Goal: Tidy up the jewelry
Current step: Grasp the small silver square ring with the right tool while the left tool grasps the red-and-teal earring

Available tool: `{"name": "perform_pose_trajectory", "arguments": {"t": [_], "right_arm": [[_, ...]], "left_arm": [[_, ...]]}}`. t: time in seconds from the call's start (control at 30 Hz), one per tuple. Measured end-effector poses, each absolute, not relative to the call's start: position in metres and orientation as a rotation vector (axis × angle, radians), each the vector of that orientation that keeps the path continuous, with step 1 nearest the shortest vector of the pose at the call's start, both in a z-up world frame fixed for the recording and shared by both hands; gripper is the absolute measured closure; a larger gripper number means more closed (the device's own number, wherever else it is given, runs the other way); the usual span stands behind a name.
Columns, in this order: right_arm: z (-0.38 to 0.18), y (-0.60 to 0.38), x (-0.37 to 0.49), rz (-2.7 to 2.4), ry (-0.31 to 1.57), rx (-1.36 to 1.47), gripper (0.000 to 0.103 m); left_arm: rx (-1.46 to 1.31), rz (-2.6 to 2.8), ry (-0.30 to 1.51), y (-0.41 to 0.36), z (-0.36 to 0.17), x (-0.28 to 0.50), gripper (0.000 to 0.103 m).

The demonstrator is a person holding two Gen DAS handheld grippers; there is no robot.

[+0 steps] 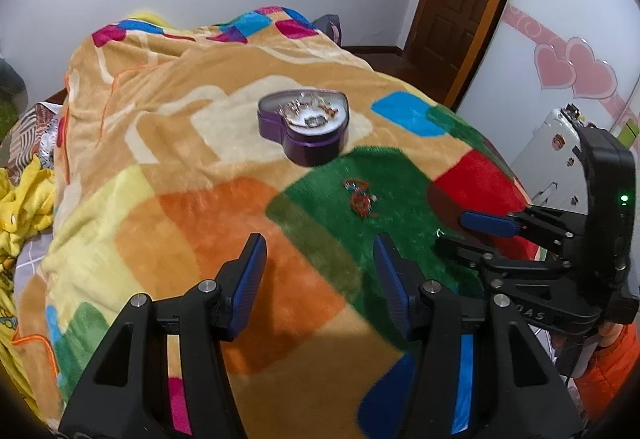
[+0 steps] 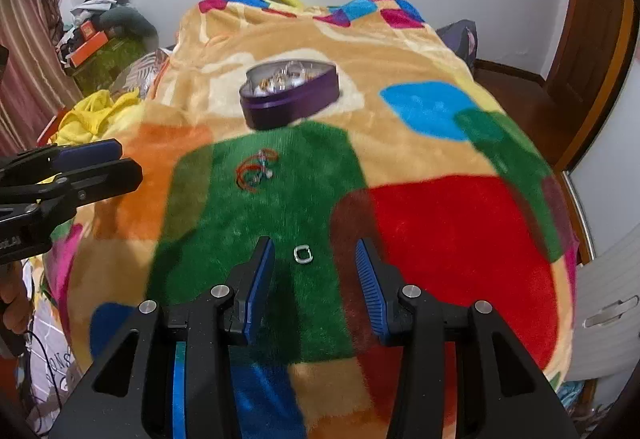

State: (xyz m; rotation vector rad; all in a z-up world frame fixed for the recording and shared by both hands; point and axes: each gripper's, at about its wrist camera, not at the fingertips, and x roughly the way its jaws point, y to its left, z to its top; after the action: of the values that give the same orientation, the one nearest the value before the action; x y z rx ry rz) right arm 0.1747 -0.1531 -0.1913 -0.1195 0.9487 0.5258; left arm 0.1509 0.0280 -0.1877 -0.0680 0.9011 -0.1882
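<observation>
While both tools hang over the blanket with nothing in their grip, the step in hand looks like picking up loose pieces to put in the tin.

Right gripper (image 2: 315,279): fingers spread wide, holding nothing; no piece touches either pad.

Ring (image 2: 303,254): small pale ring lying flat on the green patch of the blanket (image 2: 460,239), just ahead of the right fingertips and between their lines, a little nearer the left finger.

Left gripper (image 1: 318,271): fingers wide apart and empty, over the orange and green patches; nothing lies between them.

Red cord tangle (image 1: 360,199): a bracelet or necklace of red cord with small beads, beyond both sets of fingertips, on the green patch, apart from the ring.

Tin (image 1: 304,125): purple heart-shaped tin, lid off, farthest from the fingers, with several pieces already inside; too blurred to name them.

Next move, as a judgement: the right fingers would need to drop onto the ring and close gently; the deep pile may let it sink or tip, so a low, centred pinch seems wise.

Writing: letters on the right tool's body in the left view look like "UAS" but are partly hidden; a sticker on the far wall is too small to read.
</observation>
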Motion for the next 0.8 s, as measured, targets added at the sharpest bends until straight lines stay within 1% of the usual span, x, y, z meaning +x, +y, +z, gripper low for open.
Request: {"name": "perform_pose_trajectory", "arguments": {"t": [0.1,0.2,0.27,0.3,0.5,0.67,0.77,0.8], "right_arm": [[-0.198,-0.153,0.174,0.538,0.966,-0.107,0.065],[-0.199,-0.152,0.173,0.553,0.955,-0.111,0.077],[-0.201,-0.151,0.174,0.571,0.965,-0.104,0.09],[-0.202,-0.15,0.174,0.583,0.973,-0.109,0.093],[-0.2,-0.149,0.171,0.589,0.954,-0.116,0.094],[-0.191,-0.155,0.178,0.576,0.934,-0.071,0.094],[-0.185,-0.16,0.183,0.564,0.919,-0.058,0.094],[-0.183,-0.161,0.185,0.561,0.914,-0.055,0.094]], "left_arm": [[-0.06,-0.204,0.909,0.022,-0.193,0.151,0.048],[-0.052,-0.215,0.911,0.017,-0.196,0.153,0.048],[-0.056,-0.221,0.917,0.015,-0.198,0.157,0.048],[-0.062,-0.226,0.921,0.014,-0.2,0.159,0.048],[-0.088,-0.255,0.944,0.009,-0.209,0.174,0.049],[-0.085,-0.273,0.967,0.001,-0.218,0.192,0.057],[-0.076,-0.281,0.974,-0.004,-0.222,0.203,0.066],[-0.076,-0.288,0.977,-0.006,-0.223,0.207,0.072]]}}
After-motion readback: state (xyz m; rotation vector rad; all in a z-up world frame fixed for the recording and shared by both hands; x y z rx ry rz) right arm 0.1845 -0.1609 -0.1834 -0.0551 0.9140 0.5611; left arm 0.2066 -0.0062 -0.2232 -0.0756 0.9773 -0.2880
